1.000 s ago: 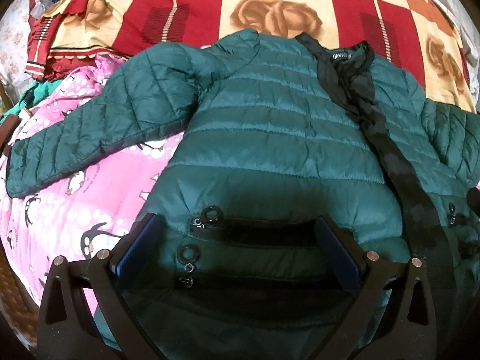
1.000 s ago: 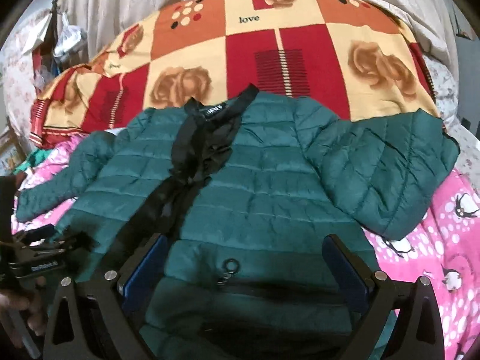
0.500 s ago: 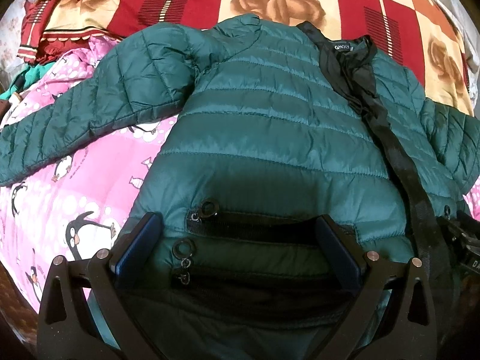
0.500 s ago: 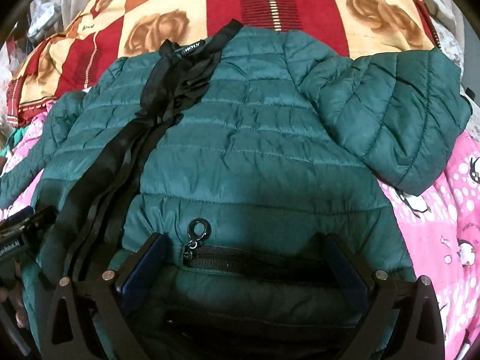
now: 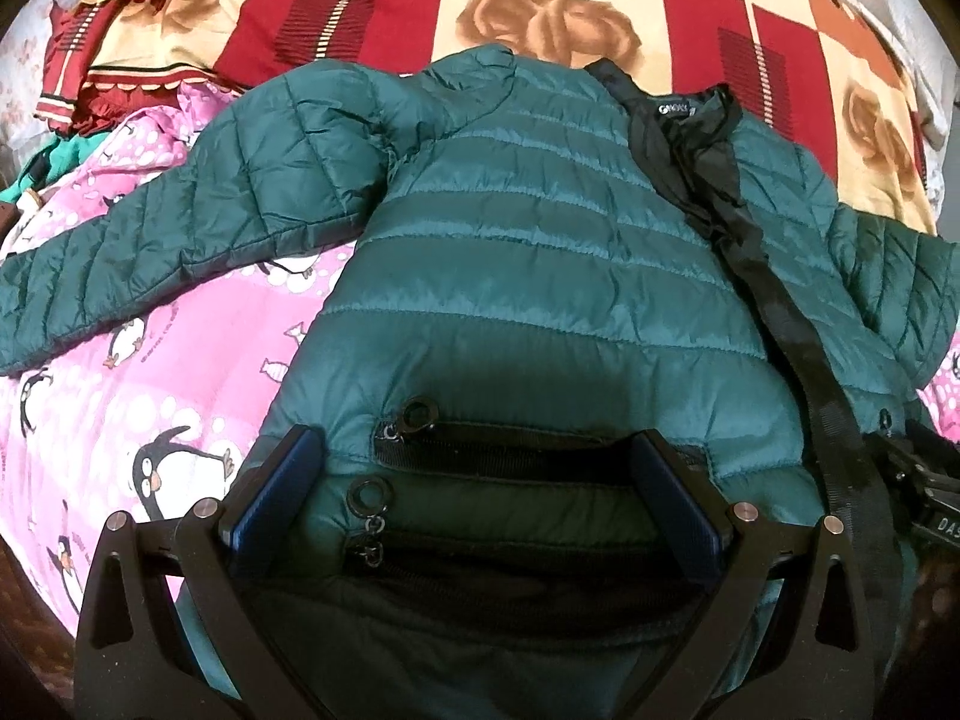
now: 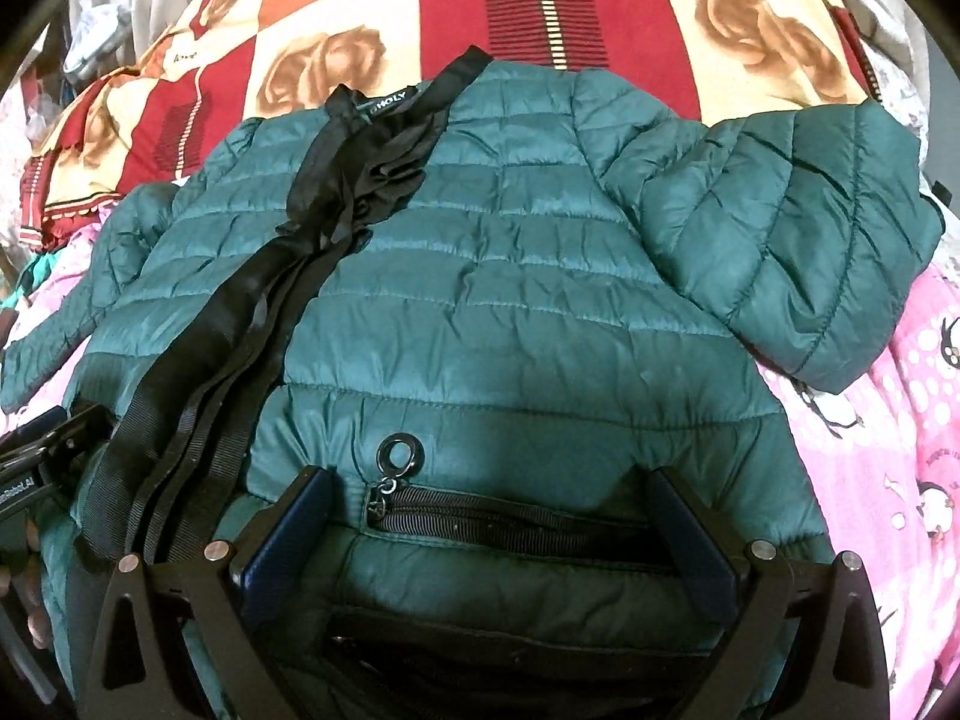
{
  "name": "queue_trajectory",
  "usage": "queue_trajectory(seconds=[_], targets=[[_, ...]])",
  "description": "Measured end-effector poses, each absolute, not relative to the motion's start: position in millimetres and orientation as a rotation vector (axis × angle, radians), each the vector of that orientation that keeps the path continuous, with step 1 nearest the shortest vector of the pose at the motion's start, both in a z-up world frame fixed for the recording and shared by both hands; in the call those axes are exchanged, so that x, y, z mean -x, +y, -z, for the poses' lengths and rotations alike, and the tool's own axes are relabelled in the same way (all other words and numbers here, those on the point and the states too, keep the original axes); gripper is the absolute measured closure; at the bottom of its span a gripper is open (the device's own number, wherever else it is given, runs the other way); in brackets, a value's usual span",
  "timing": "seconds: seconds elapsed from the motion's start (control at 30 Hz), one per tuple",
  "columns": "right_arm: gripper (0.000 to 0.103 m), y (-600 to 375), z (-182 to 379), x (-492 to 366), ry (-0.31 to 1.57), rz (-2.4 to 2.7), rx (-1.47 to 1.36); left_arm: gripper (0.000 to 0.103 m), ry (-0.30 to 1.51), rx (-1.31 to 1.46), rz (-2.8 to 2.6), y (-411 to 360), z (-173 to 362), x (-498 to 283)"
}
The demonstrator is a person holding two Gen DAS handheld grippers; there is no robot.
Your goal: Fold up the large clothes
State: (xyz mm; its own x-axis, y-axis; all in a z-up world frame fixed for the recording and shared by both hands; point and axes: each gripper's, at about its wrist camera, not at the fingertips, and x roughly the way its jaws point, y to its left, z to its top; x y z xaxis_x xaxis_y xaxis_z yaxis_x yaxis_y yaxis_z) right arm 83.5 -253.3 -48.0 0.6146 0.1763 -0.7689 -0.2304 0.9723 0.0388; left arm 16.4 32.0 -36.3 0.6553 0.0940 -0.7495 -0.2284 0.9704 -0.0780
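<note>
My left tongs (image 5: 474, 480) stand wide over the lower hem of the green quilted jacket (image 5: 540, 276), their blue pads (image 5: 276, 492) flanking a zipped pocket (image 5: 510, 450) and gripping nothing. The jacket lies front up on the bed, its left sleeve (image 5: 150, 252) stretched over the pink penguin blanket (image 5: 150, 408), its collar against the red rose-patterned quilt (image 5: 420, 6). A black zipper band (image 6: 240, 312) runs down the middle. My right tongs (image 6: 486, 522) also stand wide, straddling the other pocket (image 6: 510, 516); the right sleeve (image 6: 798, 252) lies folded just beside them on the blanket.
</note>
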Motion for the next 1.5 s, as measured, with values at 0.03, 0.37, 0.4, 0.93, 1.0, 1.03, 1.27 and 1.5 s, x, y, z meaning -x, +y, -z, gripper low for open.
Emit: queue_trajectory(seconds=[0.03,0.37,0.4,0.93,1.0,1.03,1.27,1.5], targets=[[0.0,-253,48,-83,0.877,-0.234,0.066,0.0,0.827,0.174,-0.181,33,34,-15],[0.0,-253,46,-80,0.866,-0.226,0.076,0.0,0.565,0.329,-0.292,140,-59,7],[0.0,-253,46,-80,0.866,-0.225,0.077,0.0,0.557,0.35,-0.314,155,-63,9],[0.0,-251,47,-81,0.865,-0.217,0.085,0.001,0.449,0.97,-0.495,366,64,115],[0.0,-251,47,-81,0.864,-0.218,0.084,0.001,0.408,0.992,-0.489,374,64,111],[0.0,-252,47,-81,0.864,-0.218,0.084,0.001,0.391,1.007,-0.491,379,64,106],[0.0,-251,48,-82,0.864,-0.218,0.083,0.079,0.413,1.108,-0.497,408,73,89],[0.0,-251,48,-81,0.864,-0.22,0.081,0.087,0.4,0.81,-0.557,381,16,80]])
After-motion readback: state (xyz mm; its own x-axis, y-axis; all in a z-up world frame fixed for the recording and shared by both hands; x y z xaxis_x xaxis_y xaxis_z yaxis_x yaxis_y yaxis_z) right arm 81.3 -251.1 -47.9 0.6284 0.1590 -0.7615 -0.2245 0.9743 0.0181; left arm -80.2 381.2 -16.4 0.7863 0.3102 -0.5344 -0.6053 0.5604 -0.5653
